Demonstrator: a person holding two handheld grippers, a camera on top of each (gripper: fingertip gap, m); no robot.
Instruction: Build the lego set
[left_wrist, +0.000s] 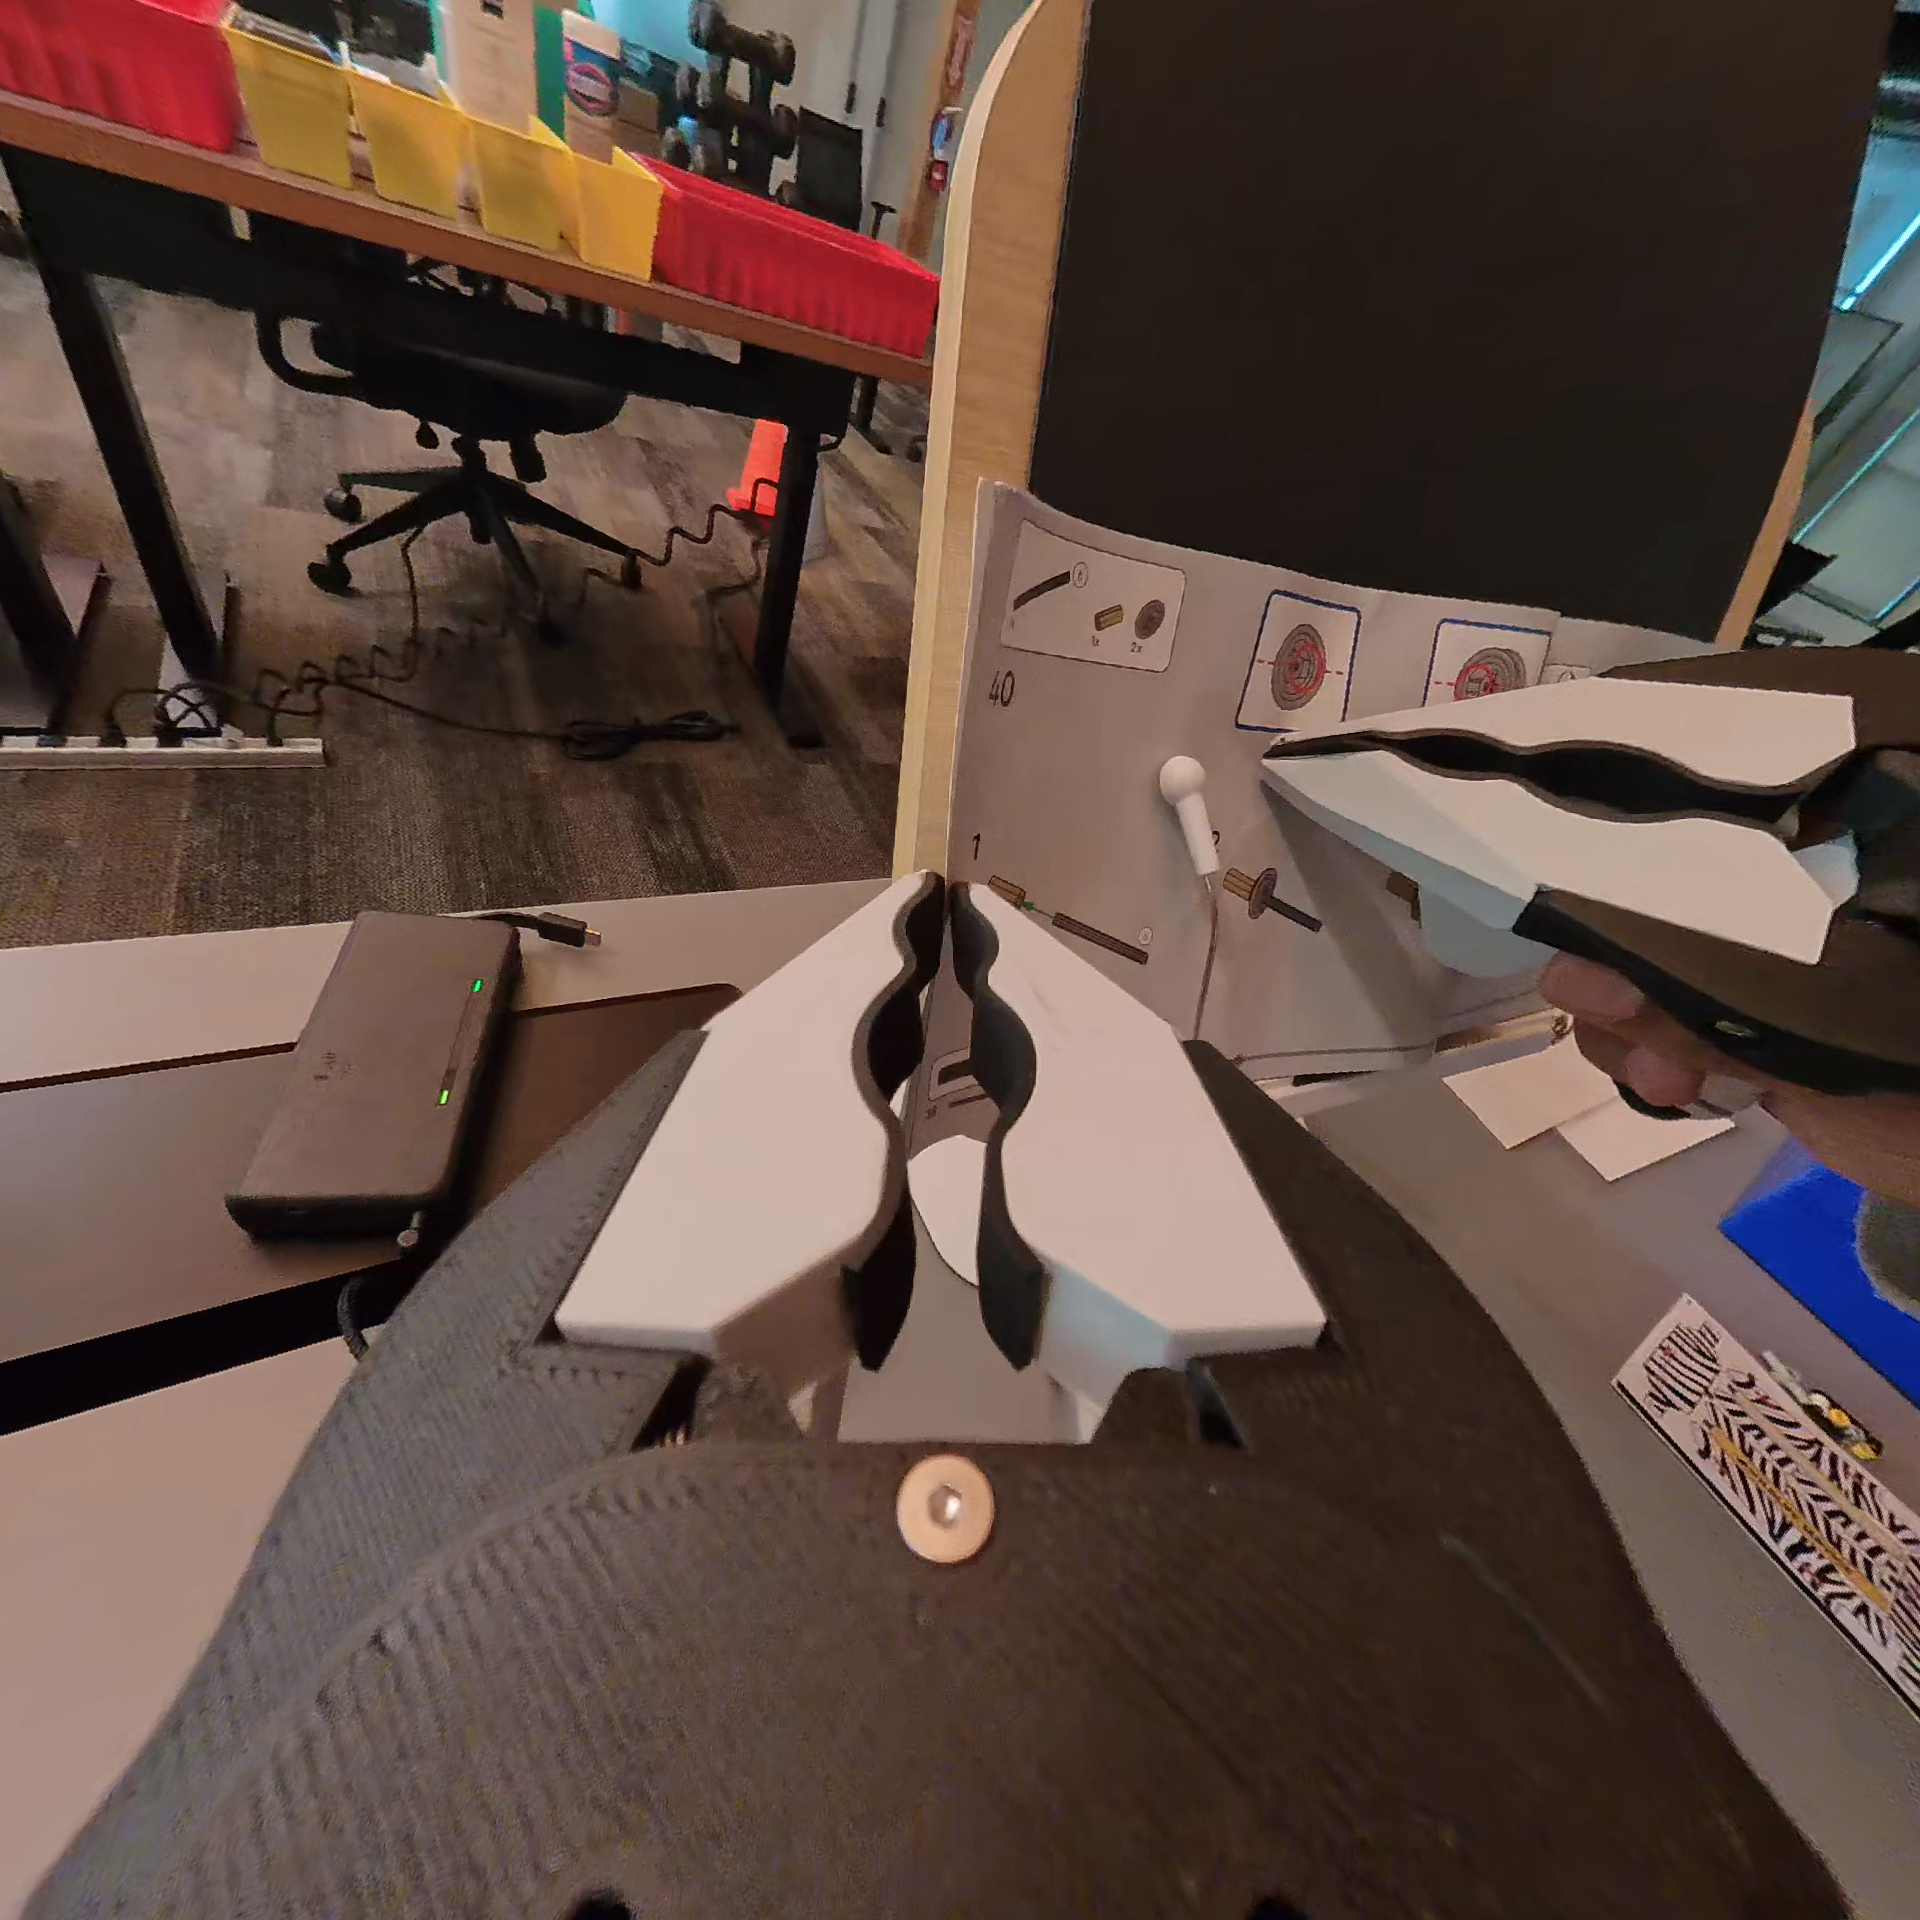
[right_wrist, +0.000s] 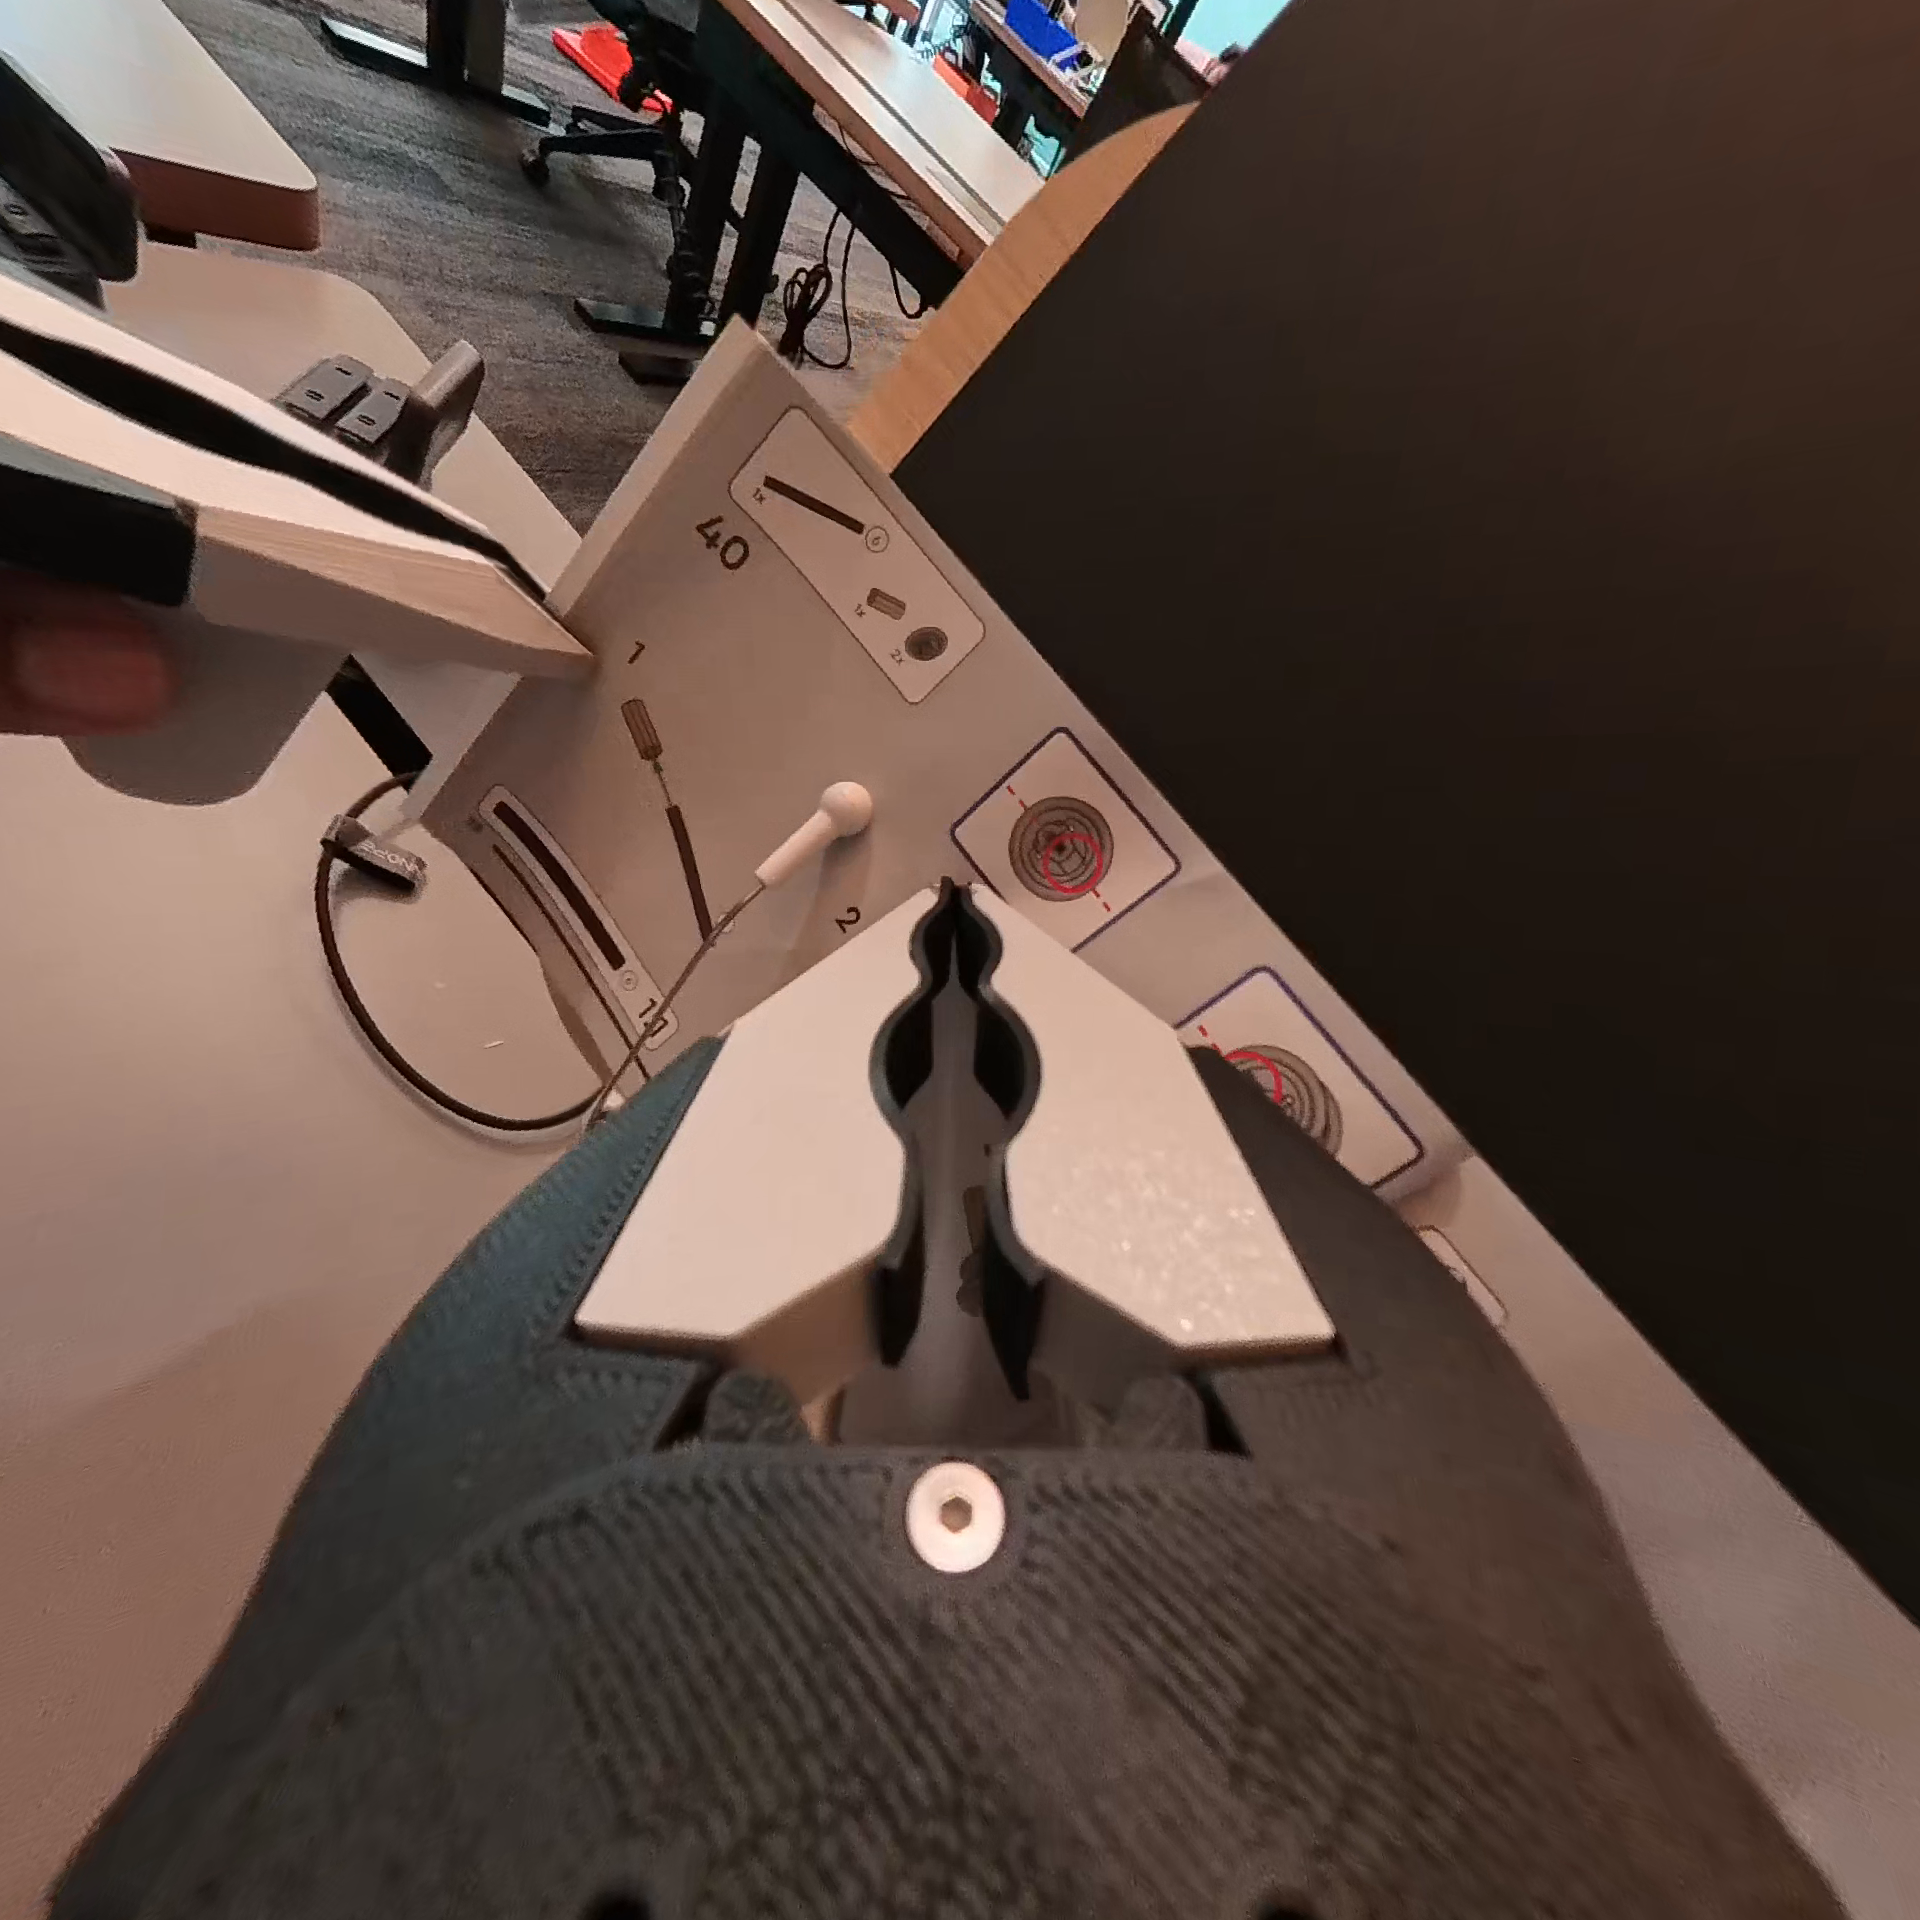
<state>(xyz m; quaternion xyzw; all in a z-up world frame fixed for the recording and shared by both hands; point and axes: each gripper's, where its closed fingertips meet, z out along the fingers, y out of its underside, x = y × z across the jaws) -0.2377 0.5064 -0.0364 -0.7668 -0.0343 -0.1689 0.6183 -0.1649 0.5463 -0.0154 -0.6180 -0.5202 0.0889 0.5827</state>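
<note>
An open instruction booklet (left_wrist: 1101, 769) leans upright against a dark divider panel (left_wrist: 1403, 291); it also shows in the right wrist view (right_wrist: 727, 727). My left gripper (left_wrist: 945, 891) is shut, its tips at the booklet's left edge; in the right wrist view (right_wrist: 577, 649) they touch that edge. I cannot tell whether a sheet is pinched. My right gripper (right_wrist: 951, 891) is shut, close in front of the page's middle; the left wrist view shows it (left_wrist: 1270, 750) coming in from the right, held by a hand. No loose bricks are in view.
A white ball-headed pin on a thin wire (left_wrist: 1187, 805) rests against the page. A black power bank (left_wrist: 374, 1070) lies on the table at left. White paper slips (left_wrist: 1579, 1122), a blue item (left_wrist: 1797, 1236) and a zebra-striped card (left_wrist: 1787, 1455) lie at right. A cable loop (right_wrist: 343, 987) lies below the booklet. The black power bank (left_wrist: 374, 1070) is about 25 cm from my left fingertips.
</note>
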